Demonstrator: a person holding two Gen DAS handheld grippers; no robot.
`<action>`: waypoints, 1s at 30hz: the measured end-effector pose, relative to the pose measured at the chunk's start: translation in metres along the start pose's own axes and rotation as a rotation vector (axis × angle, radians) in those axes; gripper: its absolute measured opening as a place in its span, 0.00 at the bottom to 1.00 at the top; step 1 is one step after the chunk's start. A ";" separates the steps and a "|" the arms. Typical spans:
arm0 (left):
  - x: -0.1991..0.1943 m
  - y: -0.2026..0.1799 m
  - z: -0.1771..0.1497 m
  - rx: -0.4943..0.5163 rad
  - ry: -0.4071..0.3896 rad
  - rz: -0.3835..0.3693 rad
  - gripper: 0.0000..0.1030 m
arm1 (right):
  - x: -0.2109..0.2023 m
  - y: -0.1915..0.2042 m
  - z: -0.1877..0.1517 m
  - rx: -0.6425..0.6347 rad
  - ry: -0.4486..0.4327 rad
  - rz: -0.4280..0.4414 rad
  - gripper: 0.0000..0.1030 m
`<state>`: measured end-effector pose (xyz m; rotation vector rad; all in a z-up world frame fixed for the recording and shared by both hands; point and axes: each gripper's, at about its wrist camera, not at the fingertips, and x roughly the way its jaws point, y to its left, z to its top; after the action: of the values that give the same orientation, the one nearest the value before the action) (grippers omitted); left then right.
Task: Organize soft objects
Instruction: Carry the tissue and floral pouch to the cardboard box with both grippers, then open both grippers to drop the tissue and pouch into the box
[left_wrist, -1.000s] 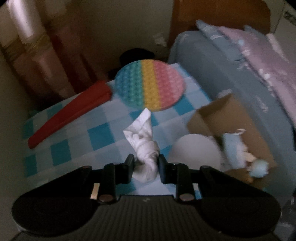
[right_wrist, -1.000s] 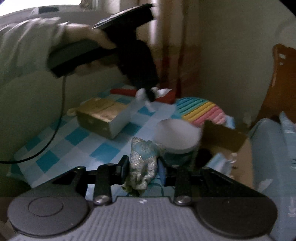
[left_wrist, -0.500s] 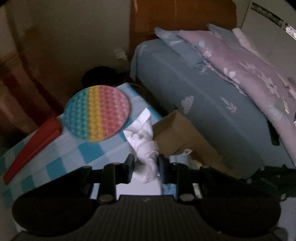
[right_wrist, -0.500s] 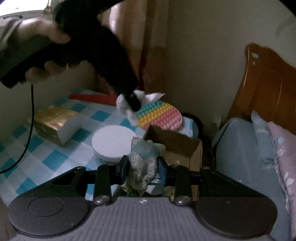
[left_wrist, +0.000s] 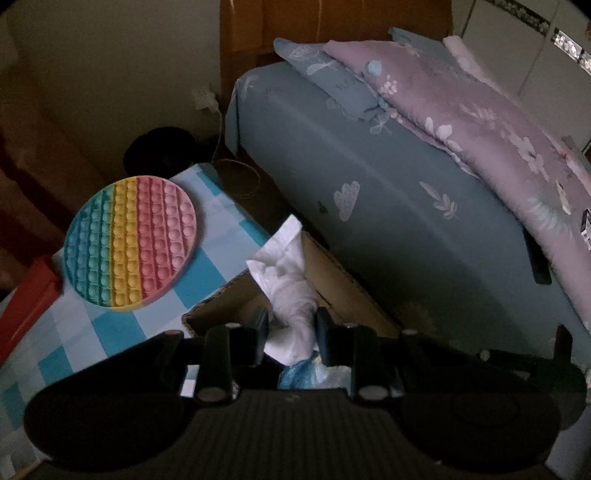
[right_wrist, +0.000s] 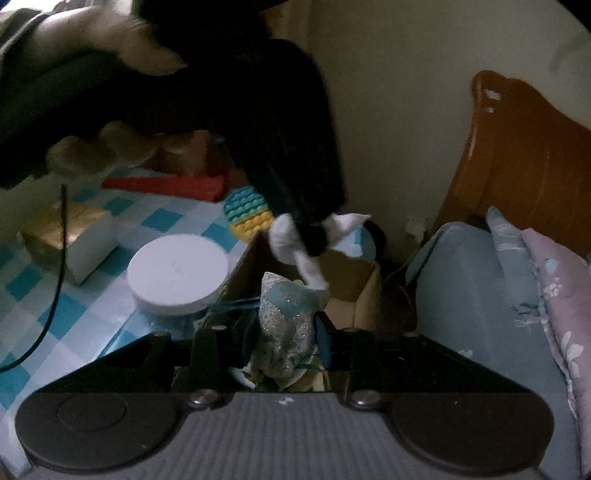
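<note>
L gripper (left_wrist: 290, 325) angled steeply down over the cardboard box (left_wrist: 332, 269), jaws clamped tight on a knotted white cloth (left_wrist: 286, 280). R gripper (right_wrist: 286, 332) tilted down, jaws opening w/ a glittery teal fabric pouch (right_wrist: 286, 317) between the pads above the box. Only the R view showed the hand (right_wrist: 96, 151), white round lid (right_wrist: 177, 269) & gold-topped box (right_wrist: 62, 236); L view showed the whole rainbow pop mat (left_wrist: 129, 240) on the checked cloth (left_wrist: 74, 332).

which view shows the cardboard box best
The right wrist view: the cardboard box shows its open top, inner walls and far corner beyond the glittery pouch. In the left wrist view only its rim and one flap show, around the white cloth.
</note>
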<state>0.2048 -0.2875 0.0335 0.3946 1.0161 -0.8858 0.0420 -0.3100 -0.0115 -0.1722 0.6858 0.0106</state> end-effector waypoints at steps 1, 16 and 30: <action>0.003 -0.001 0.001 0.002 0.002 0.001 0.25 | -0.001 0.002 -0.001 -0.007 -0.002 0.004 0.44; -0.011 -0.001 0.001 -0.010 -0.075 0.067 0.92 | -0.021 0.017 -0.013 -0.005 0.012 0.033 0.93; -0.073 0.007 -0.067 -0.047 -0.114 0.101 0.94 | -0.051 0.031 -0.006 0.107 0.061 0.098 1.00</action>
<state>0.1556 -0.2067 0.0622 0.3492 0.9030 -0.7836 -0.0033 -0.2778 0.0108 -0.0361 0.7530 0.0627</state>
